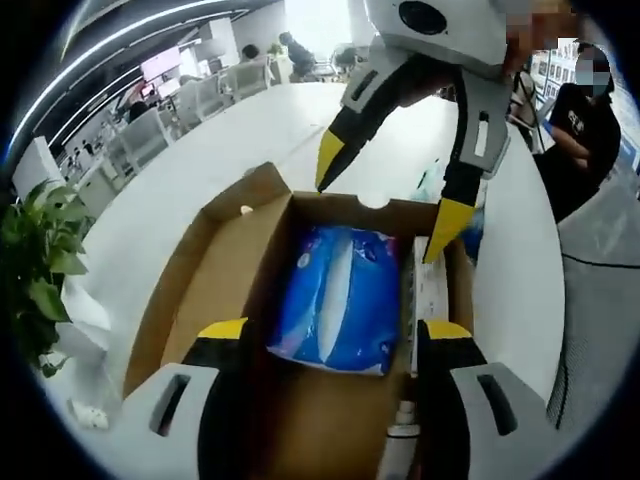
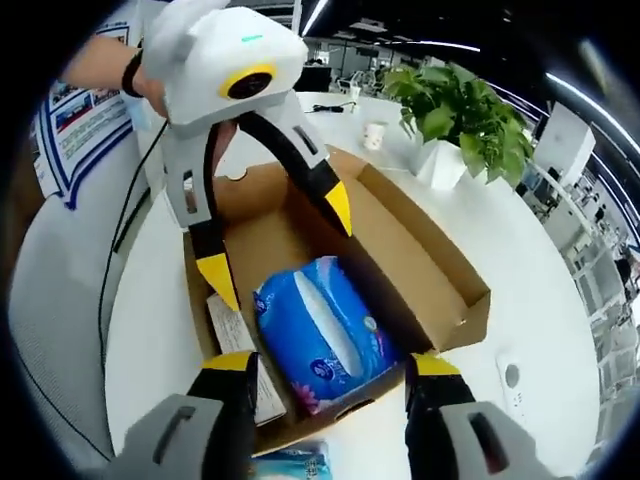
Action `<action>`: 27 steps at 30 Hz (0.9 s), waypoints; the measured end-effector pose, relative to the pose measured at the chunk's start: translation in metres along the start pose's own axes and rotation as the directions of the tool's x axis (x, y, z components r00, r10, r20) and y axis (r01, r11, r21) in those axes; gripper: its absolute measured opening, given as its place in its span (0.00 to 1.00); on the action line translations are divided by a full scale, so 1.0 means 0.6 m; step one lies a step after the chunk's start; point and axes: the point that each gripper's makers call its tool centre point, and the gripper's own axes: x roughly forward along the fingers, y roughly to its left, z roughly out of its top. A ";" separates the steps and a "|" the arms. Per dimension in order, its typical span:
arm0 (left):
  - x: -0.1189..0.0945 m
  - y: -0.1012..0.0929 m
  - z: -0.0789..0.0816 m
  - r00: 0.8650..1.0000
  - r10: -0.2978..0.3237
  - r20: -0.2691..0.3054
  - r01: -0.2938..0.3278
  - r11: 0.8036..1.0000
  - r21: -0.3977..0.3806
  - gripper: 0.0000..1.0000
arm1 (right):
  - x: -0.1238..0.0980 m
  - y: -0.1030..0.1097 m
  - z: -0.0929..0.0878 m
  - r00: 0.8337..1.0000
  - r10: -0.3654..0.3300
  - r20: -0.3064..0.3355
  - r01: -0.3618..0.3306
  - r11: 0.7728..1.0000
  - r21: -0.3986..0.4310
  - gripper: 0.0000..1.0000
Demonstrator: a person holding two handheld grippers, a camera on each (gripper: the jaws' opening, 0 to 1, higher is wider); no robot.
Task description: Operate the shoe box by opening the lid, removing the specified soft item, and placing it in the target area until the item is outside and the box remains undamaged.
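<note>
Over the open shoe box [image 1: 300, 300] on the white counter [image 1: 200, 140], I hold my left hand-held gripper [image 1: 335, 335] and right hand-held gripper [image 2: 330, 365] from opposite ends, both spread wide and empty, so either can close on the soft blue tissue pack [image 2: 325, 335] lying inside. The lid flap [image 2: 420, 250] lies folded back. A flat white box [image 2: 235, 345] sits just beside the pack against the wall, crowding that side. A potted plant [image 2: 455, 115] stands near.
</note>
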 end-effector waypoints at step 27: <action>0.075 -0.010 -0.041 0.995 -0.057 -0.085 0.063 0.996 0.064 0.64 | 0.089 0.004 -0.027 0.986 0.069 -0.152 -0.096 0.979 -0.179 0.60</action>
